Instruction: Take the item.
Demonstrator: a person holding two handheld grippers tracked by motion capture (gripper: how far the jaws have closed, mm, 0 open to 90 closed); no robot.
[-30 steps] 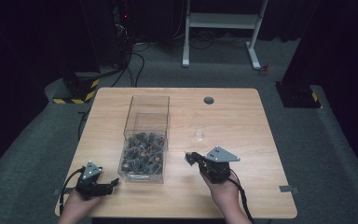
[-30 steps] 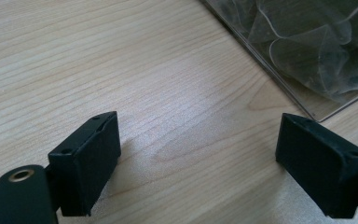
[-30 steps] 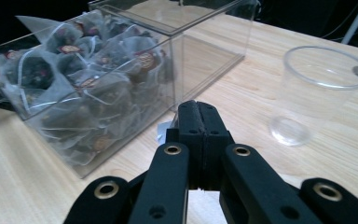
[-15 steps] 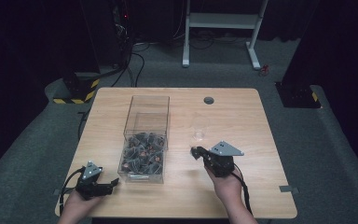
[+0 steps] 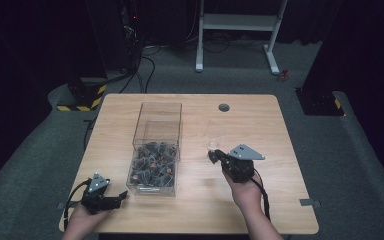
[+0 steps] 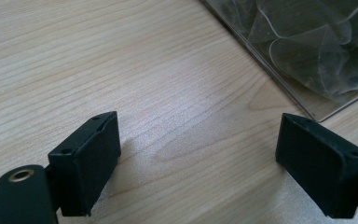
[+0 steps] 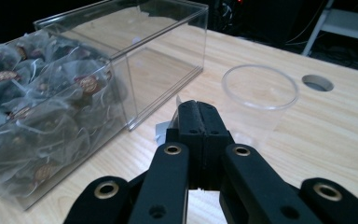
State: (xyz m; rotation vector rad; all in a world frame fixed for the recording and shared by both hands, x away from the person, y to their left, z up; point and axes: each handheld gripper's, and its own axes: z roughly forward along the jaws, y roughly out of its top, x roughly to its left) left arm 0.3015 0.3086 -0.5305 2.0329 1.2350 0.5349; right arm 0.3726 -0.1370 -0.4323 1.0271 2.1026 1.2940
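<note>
Light wooden table (image 5: 190, 210) on grey carpet, dark room behind, white stand legs (image 5: 240, 25) at the back. Left gripper (image 5: 111, 200) low at the near left corner, jaws spread wide, empty. Clear box (image 5: 156, 150) of tea bags (image 7: 37, 112) mid-table. Right gripper (image 5: 214, 156) pinched on a small white tag (image 7: 161, 130), just short of a clear plastic cup (image 7: 259, 95).

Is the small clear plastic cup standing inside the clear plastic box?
No, the small clear plastic cup stands empty on the wooden table, beside the clear plastic box and not in it.
</note>
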